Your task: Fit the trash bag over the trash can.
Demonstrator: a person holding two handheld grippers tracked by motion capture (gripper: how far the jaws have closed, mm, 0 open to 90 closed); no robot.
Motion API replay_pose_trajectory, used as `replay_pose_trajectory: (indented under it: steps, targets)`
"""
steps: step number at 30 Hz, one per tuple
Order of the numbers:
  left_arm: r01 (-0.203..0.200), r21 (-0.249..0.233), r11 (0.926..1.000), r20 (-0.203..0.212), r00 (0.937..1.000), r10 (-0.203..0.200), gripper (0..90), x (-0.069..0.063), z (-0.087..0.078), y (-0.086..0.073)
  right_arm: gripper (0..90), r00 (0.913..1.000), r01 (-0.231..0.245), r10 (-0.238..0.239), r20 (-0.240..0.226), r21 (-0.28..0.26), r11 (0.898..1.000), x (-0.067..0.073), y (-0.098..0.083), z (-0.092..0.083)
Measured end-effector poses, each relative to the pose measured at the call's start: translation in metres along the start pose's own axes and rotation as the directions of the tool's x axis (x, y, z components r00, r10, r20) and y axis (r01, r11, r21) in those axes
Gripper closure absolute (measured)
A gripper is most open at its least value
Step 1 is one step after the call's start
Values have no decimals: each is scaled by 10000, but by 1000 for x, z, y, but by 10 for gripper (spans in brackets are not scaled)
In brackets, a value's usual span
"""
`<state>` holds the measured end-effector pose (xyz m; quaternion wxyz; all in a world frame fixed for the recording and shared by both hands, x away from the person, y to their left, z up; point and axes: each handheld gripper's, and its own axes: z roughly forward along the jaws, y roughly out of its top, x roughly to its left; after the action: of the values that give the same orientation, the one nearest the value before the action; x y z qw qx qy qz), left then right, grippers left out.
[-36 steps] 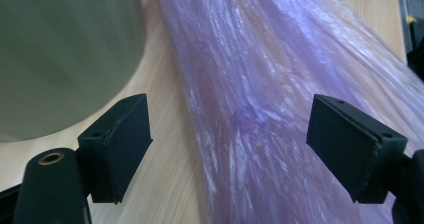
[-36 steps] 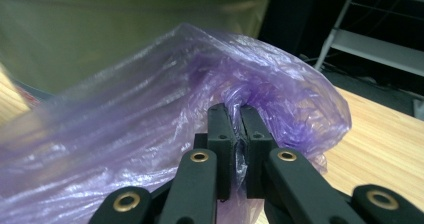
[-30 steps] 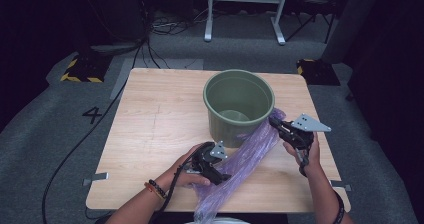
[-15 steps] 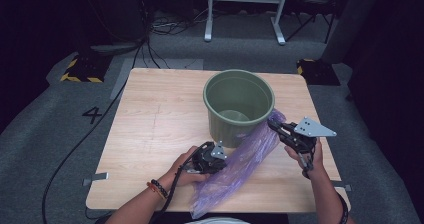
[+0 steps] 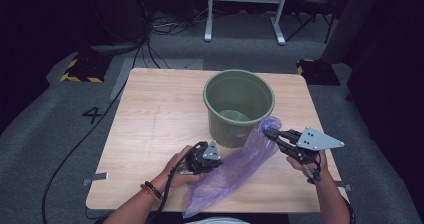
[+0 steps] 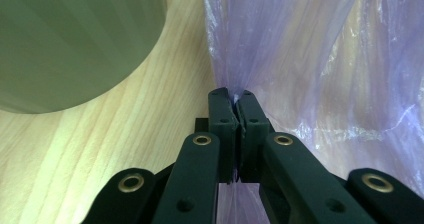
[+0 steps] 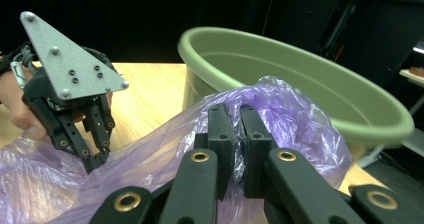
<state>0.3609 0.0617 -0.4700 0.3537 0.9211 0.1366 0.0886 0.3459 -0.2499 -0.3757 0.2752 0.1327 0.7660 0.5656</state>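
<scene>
A thin purple plastic bag (image 5: 240, 164) lies stretched across the table's near side, beside a green bucket (image 5: 239, 104). My left gripper (image 5: 218, 163) is at the bag's middle. Its jaws have just been closing and now pinch a fold of the bag's film (image 6: 310, 59) between the pads, left gripper (image 6: 237, 95) shut. My right gripper (image 5: 267, 132) holds the bag's far end up next to the bucket wall. In the right gripper view, the right gripper (image 7: 238, 111) is shut on crumpled purple film (image 7: 300, 119) in front of the bucket's rim (image 7: 300, 79), with the left gripper (image 7: 95, 163) farther off.
The wooden table (image 5: 155, 119) has open surface left of the bucket. The bag's near end hangs over the table's front edge. Cables and a metal stand frame (image 5: 245, 9) lie on the grey floor beyond the table.
The left gripper's jaws went from open to shut on the bag. The right gripper shifted to the right with the bag's end, drawing the bag straighter.
</scene>
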Motion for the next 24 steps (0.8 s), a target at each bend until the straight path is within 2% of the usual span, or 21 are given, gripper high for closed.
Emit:
replay_pose_trajectory:
  steps: [8,13,18,24]
  targets:
    - [118,-656,9978,-226,9997,-133,879,3,-21,-2,870,9986,432,-442,-287,-366,9984,1,26,8]
    - [163,-816,9965,-349,9992,-192,879,3,-27,-7,874,9984,394,-417,-390,-570,9976,-1,33,14]
    - [175,-1076,9940,-485,9986,-228,880,3,-36,-8,874,9971,583,-616,-447,-710,9958,0,40,18]
    - [154,-1412,9899,-687,9973,-253,879,4,-47,-7,873,9972,652,-681,-309,-849,9943,-9,52,25]
